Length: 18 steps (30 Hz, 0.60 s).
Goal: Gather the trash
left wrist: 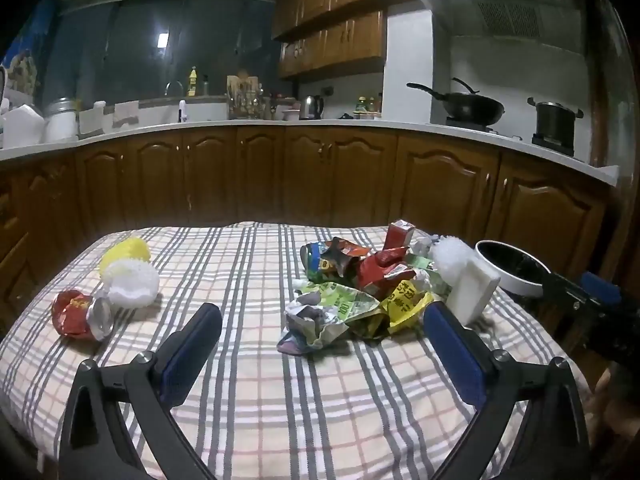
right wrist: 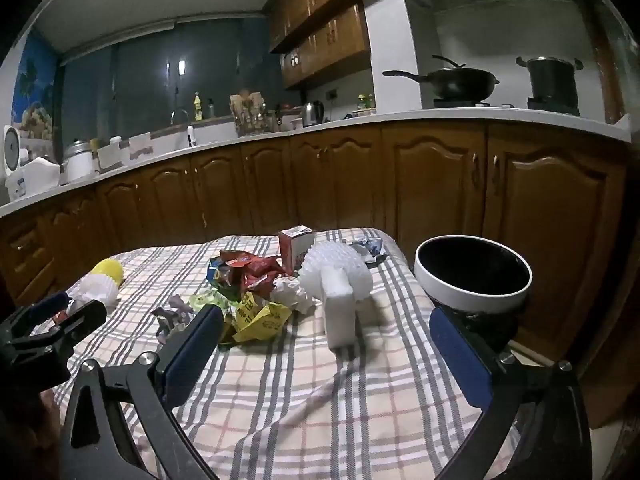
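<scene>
At the bottom of each wrist view, the left gripper and right gripper hang spread wide and empty, probably lined up for a first pick. Mid-frame on the checked tablecloth lies the wrapper pile; a crushed can sits apart at left. The black bin stands at right, its base hidden.

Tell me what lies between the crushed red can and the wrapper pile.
Only bare checked tablecloth lies between the crushed red can and wrapper pile, in the left wrist view.
</scene>
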Each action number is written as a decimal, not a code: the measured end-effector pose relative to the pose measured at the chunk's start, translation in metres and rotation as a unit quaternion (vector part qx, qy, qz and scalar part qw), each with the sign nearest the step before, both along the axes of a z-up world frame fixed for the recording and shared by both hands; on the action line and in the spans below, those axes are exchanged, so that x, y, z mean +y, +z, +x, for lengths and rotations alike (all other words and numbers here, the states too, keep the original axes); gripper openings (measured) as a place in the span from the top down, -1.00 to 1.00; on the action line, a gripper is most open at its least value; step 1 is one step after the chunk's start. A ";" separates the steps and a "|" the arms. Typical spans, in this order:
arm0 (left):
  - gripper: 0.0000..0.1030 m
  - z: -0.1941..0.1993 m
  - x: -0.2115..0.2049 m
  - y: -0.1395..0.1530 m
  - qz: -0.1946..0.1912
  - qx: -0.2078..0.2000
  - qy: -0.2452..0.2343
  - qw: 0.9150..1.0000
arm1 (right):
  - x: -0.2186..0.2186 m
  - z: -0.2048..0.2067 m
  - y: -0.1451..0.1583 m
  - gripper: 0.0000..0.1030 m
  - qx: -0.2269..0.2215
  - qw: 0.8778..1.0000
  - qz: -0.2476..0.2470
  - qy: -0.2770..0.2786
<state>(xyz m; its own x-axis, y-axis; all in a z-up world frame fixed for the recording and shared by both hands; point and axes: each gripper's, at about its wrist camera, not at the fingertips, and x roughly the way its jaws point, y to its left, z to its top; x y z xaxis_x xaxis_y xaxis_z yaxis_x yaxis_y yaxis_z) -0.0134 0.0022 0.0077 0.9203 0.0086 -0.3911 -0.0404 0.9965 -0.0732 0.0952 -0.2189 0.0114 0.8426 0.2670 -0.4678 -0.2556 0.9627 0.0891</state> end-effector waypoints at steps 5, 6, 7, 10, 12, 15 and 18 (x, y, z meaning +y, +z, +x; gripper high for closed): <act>-0.96 0.001 -0.001 0.001 0.002 0.002 0.000 1.000 | -0.001 -0.001 0.001 -1.00 -0.005 1.000 0.003 -0.001; -0.96 0.002 -0.001 0.001 0.002 0.003 0.000 1.000 | -0.001 -0.001 0.002 -1.00 -0.006 1.000 0.004 0.001; -0.96 0.002 -0.001 0.002 0.002 0.003 -0.001 1.000 | -0.002 -0.002 0.002 -1.00 -0.008 1.000 0.007 0.004; -0.96 0.000 0.001 -0.002 0.001 0.000 -0.001 1.000 | -0.002 -0.003 0.003 -1.00 -0.009 1.000 0.012 0.007; -0.96 -0.001 0.002 -0.002 0.000 0.001 -0.001 1.000 | -0.002 -0.003 0.004 -1.00 -0.010 1.000 0.012 0.008; -0.96 -0.001 0.004 -0.001 -0.002 0.001 -0.001 1.000 | -0.002 -0.003 0.005 -1.00 -0.010 1.000 0.015 0.011; -0.96 -0.002 0.007 0.000 -0.003 0.002 -0.001 1.000 | -0.001 -0.003 0.004 -1.00 -0.009 1.000 0.016 0.016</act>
